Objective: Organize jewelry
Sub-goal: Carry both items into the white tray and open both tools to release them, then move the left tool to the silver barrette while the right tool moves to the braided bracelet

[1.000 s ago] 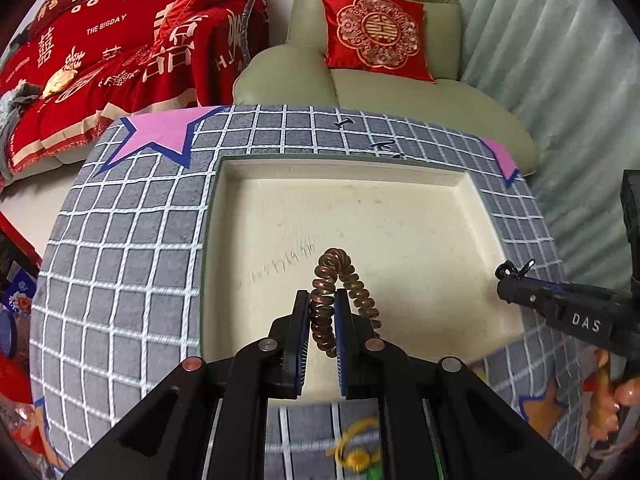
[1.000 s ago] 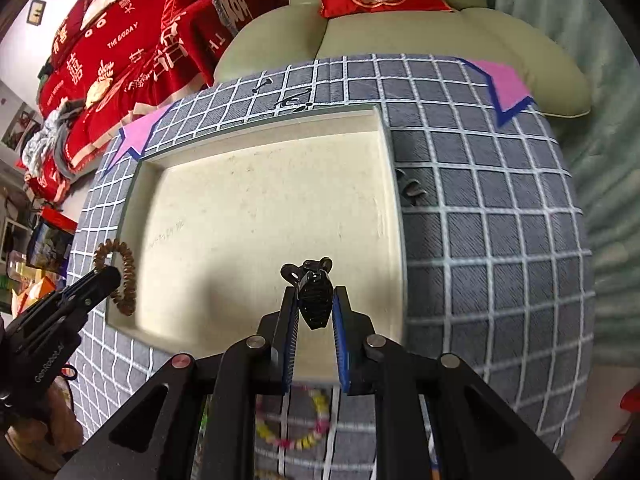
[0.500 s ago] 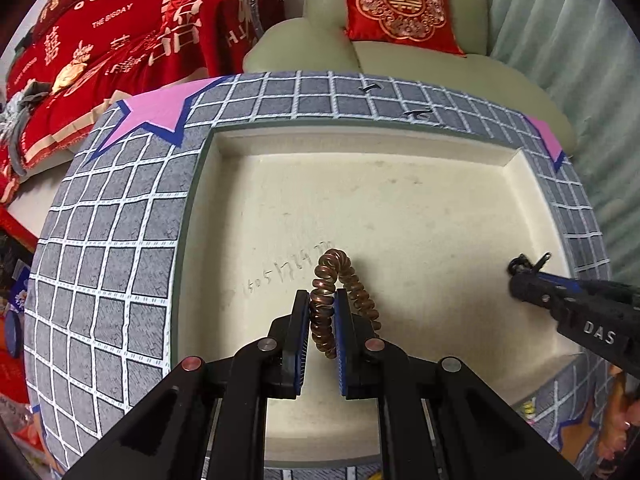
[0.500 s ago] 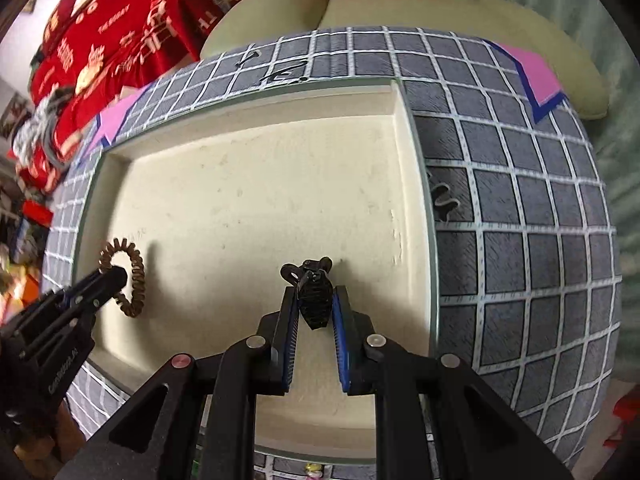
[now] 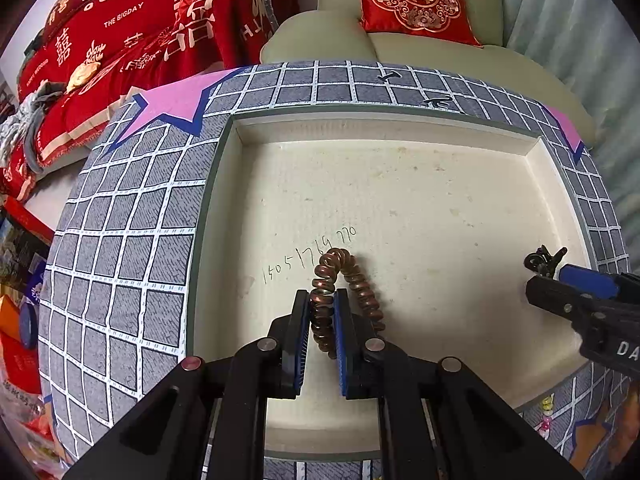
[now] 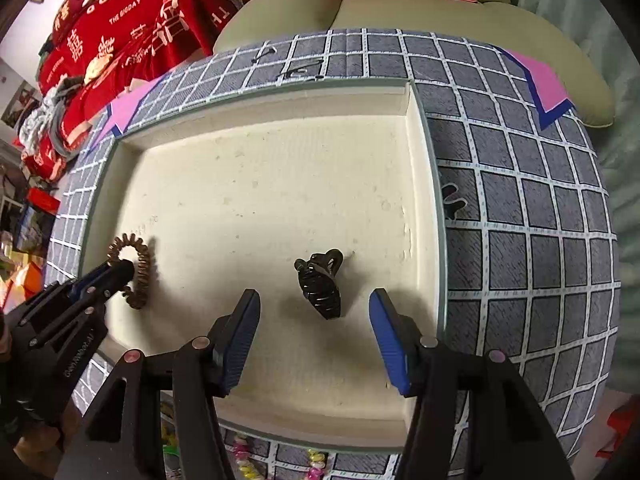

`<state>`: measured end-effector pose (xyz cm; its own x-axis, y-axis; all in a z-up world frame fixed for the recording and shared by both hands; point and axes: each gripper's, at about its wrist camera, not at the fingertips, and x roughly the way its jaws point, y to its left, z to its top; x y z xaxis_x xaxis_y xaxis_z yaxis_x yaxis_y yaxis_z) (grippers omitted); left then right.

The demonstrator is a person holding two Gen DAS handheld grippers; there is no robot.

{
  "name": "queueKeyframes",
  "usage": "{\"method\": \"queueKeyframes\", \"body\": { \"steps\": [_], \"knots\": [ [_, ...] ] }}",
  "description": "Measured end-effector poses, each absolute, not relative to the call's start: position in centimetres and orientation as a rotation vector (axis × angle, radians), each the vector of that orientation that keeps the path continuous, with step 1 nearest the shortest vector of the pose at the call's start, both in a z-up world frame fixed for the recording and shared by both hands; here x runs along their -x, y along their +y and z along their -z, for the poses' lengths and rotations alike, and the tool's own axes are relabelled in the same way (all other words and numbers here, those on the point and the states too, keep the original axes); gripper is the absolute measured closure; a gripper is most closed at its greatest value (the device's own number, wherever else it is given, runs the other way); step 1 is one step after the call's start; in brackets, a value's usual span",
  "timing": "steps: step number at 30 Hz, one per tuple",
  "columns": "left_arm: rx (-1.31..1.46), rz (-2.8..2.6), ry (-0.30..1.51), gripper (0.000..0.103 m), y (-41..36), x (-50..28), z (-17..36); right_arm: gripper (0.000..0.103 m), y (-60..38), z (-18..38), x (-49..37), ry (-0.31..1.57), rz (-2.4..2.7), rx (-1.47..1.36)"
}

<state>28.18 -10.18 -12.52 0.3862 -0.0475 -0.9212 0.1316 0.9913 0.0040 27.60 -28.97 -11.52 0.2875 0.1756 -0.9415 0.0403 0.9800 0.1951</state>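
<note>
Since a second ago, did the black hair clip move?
Yes. The black hair clip left the right gripper, whose jaws opened, and now lies on the tray floor near its right wall.

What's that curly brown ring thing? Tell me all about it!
The coil hair tie is a springy spiral loop, coppery brown and shiny like plastic. It stands up in an arch over the cream tray, beside some handwritten numbers. The left gripper pinches one side of it between blue pads; the other side hangs free, its lower end near the tray floor.
</note>
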Motion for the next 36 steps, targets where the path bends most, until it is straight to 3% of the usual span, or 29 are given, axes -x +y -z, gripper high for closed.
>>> {"method": "queueKeyframes", "body": {
  "steps": [9,10,11,12,15,24,36],
  "knots": [
    [-0.08,0.121,1.175,0.081,-10.3,-27.9,12.1,0.034,-29.5,9.0,-26.5,1.238,-0.087,-0.22],
    [-0.079,0.124,1.175,0.057,-10.3,-27.8,12.0,0.033,-29.5,8.9,-26.4,1.235,-0.087,-0.222],
    [-0.08,0.12,1.172,0.004,-10.3,-27.7,11.9,0.032,-29.6,8.7,-26.2,1.232,-0.088,-0.227],
    [-0.086,0.102,1.16,0.0,-10.2,-27.5,11.6,0.032,-29.6,8.5,-26.0,1.23,-0.088,-0.232],
    [-0.105,0.103,1.122,0.0,-10.5,-27.0,10.6,0.031,-29.8,8.0,-25.2,1.227,-0.087,-0.243],
    [-0.114,0.127,1.081,0.0,-9.6,-23.2,8.0,0.016,-30.4,6.7,-20.9,1.219,-0.086,-0.323],
    [-0.054,0.118,1.153,0.0,-3.8,-15.0,8.3,0.015,-30.3,6.7,-13.7,1.211,-0.053,-0.402]
  ]
}}
